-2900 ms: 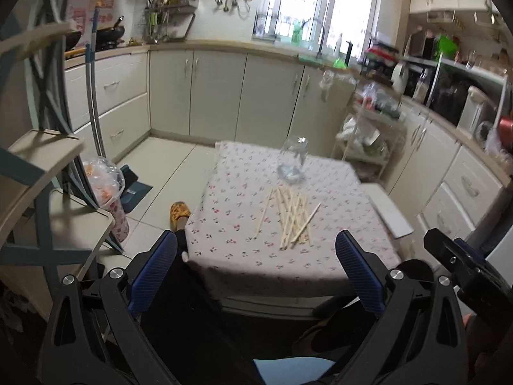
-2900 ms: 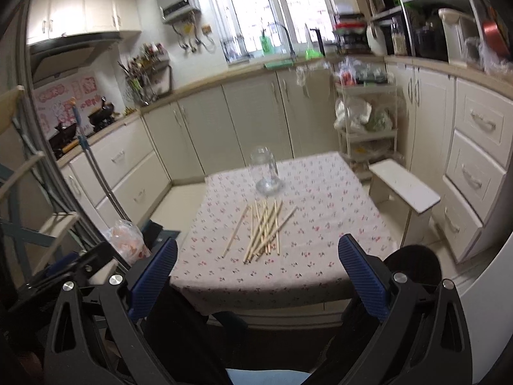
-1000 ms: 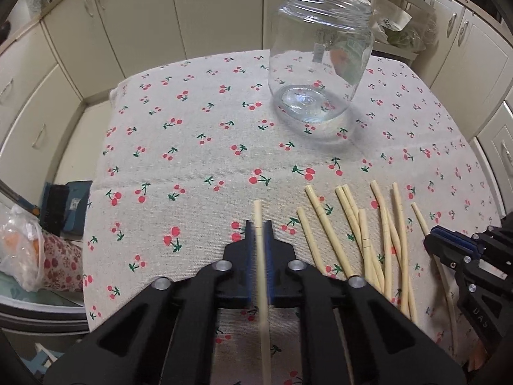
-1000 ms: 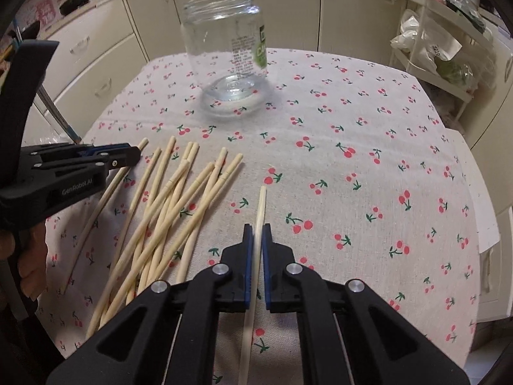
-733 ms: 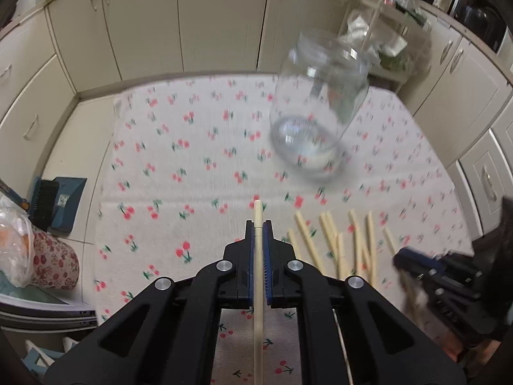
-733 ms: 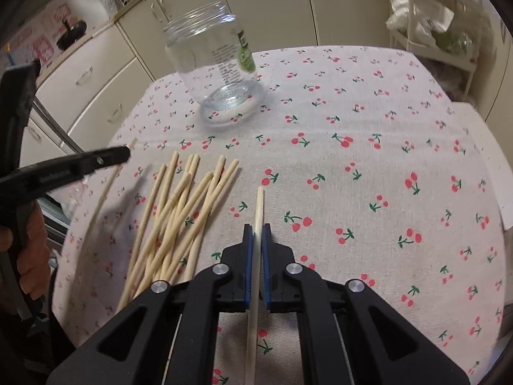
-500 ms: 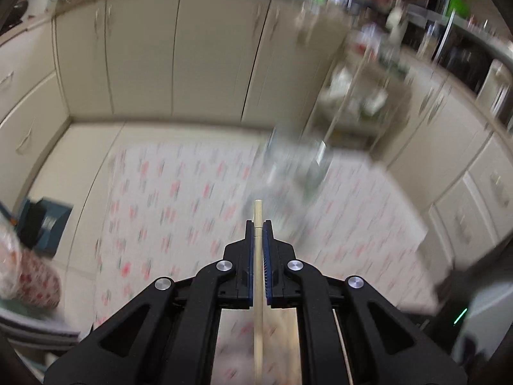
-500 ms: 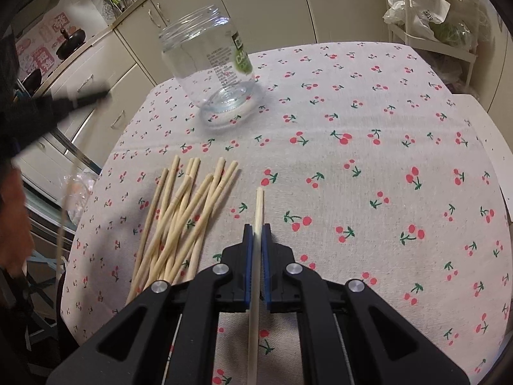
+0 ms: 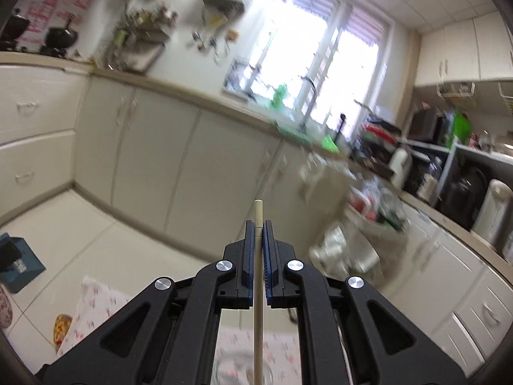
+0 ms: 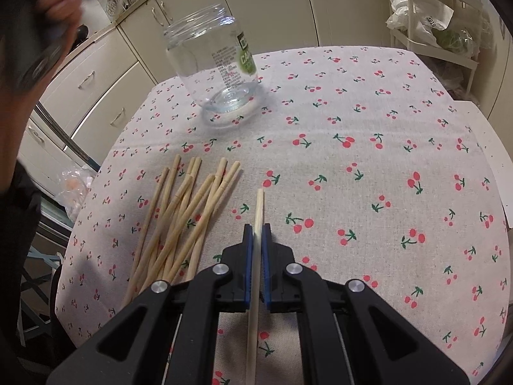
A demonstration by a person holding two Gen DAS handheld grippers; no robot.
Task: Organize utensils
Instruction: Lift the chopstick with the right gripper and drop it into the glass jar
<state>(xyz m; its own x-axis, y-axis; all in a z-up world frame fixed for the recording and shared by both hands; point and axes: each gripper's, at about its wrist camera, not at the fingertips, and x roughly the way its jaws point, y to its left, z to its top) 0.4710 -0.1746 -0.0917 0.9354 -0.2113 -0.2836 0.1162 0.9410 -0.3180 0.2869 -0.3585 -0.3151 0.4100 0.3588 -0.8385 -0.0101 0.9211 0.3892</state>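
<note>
My left gripper (image 9: 257, 224) is shut on one wooden chopstick (image 9: 257, 288), raised high and pointing nearly level at the kitchen cabinets. Blurred at the bottom of that view is the glass jar (image 9: 243, 370) rim. In the right wrist view my right gripper (image 10: 256, 229) is shut on another chopstick (image 10: 258, 211), held low over the cherry-print tablecloth (image 10: 368, 160). A pile of several chopsticks (image 10: 182, 221) lies to its left. The empty glass jar (image 10: 214, 64) stands upright at the far side. The person's hand (image 10: 45, 16) with the left gripper shows blurred at upper left.
Cream cabinets (image 9: 179, 160) and a counter with a sink and window run behind the table. A wire rack with plastic bags (image 10: 429, 16) stands to the right of the table. A white stool (image 10: 493, 141) sits off the right table edge.
My left gripper has lifted its chopstick off the cloth, risen and tilted up, so the view swung from table to cabinets. The right gripper has stayed almost still with its chopstick.
</note>
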